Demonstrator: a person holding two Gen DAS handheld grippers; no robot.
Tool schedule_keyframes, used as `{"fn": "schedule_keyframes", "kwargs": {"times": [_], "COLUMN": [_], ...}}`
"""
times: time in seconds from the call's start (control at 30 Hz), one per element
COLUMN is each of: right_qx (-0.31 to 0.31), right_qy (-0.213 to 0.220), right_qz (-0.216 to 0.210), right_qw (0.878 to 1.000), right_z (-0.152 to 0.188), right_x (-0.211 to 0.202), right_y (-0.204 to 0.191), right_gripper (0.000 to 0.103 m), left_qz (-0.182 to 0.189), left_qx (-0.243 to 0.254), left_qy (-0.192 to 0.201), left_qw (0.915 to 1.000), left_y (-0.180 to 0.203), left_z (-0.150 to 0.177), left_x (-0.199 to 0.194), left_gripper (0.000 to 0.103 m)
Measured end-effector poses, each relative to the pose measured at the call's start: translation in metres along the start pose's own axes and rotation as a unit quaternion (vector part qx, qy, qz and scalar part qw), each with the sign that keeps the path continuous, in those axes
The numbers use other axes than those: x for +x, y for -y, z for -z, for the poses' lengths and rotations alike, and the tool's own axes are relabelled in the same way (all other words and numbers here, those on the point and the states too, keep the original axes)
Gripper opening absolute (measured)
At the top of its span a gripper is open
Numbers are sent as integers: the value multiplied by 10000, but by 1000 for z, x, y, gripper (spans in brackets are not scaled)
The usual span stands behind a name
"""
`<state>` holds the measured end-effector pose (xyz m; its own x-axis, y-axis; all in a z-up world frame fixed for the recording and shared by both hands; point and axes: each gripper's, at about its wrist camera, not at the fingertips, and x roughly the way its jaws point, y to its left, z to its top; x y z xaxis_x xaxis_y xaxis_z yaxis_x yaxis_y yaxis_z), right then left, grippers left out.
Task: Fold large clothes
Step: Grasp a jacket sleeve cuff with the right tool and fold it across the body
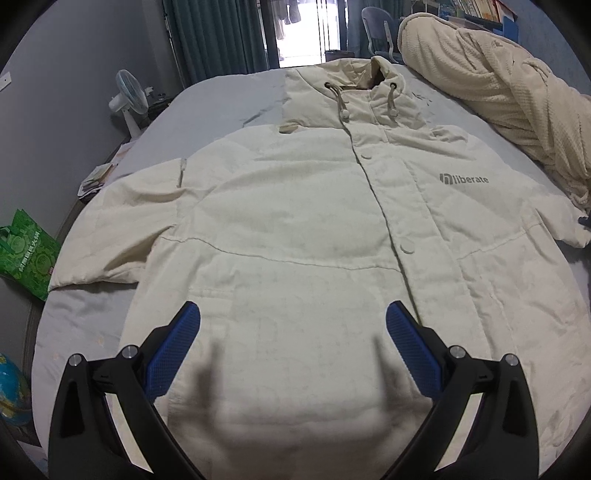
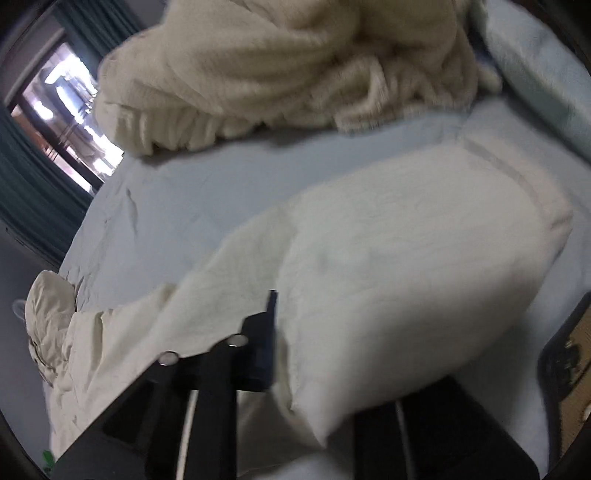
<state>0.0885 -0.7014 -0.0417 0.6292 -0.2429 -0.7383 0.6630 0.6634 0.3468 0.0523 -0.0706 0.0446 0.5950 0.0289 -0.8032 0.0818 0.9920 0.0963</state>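
Left gripper point(image 1: 291, 332) fingers wide apart above jacket point(image 1: 295, 221); right gripper point(image 2: 280, 325) pinching sleeve point(image 2: 406, 258).

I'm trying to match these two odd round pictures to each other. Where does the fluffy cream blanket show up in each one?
Left wrist view: the fluffy cream blanket lies bunched at the upper right, beyond the cream jacket.
Right wrist view: it fills the top centre, blurred, above the jacket's sleeve.
Shared landmark: the bright window between teal curtains, top centre in the left view, upper left in the right view.
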Motion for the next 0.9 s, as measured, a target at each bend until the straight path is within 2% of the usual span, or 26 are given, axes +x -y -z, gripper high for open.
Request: {"fn": "schedule_keyframes", "kwargs": {"times": [0.1,0.23,0.3,0.4,0.5,0.6,0.73,0.83,0.9], "right_qx": [-178,-715,-1007,-1685,-2123,-2652,-3281,-3750,-4010], "right_qy": [281,783,951,1258,1373,1214,722,166,-162], "right_qz": [25,-389,-570,-932,-1318,-1838,-2379,-2377,-2225], "right_qw": [9994,9936,9887,9732,9585,9387,9114,8959,8885], "right_z": [-3,-8,-2,20,44,86,156,216,247], "right_x": [-28,-85,-109,-153,-179,-197,-199,-181,-164], "right_y": [-20,-68,-90,-144,-188,-240,-292,-323,-338], "right_gripper": [8,8,7,7,7,7,7,7,7], "left_qz": [19,145,96,49,9,-41,-56,-87,-86], "left_qx": [-84,-176,-131,-125,-190,-253,-293,-283,-294], "left_qy": [68,83,128,182,212,203,250,237,210], "left_qw": [9999,9997,9998,9997,9996,9995,9992,9993,9993], "left_y": [-5,-12,-17,-25,-36,-45,-56,-62,-64], "left_z": [0,5,10,16,23,29,38,45,49], "left_x": [0,-4,-9,-16,-24,-31,-45,-52,-56], "left_gripper": [97,97,97,97,97,97,97,97,97]}}
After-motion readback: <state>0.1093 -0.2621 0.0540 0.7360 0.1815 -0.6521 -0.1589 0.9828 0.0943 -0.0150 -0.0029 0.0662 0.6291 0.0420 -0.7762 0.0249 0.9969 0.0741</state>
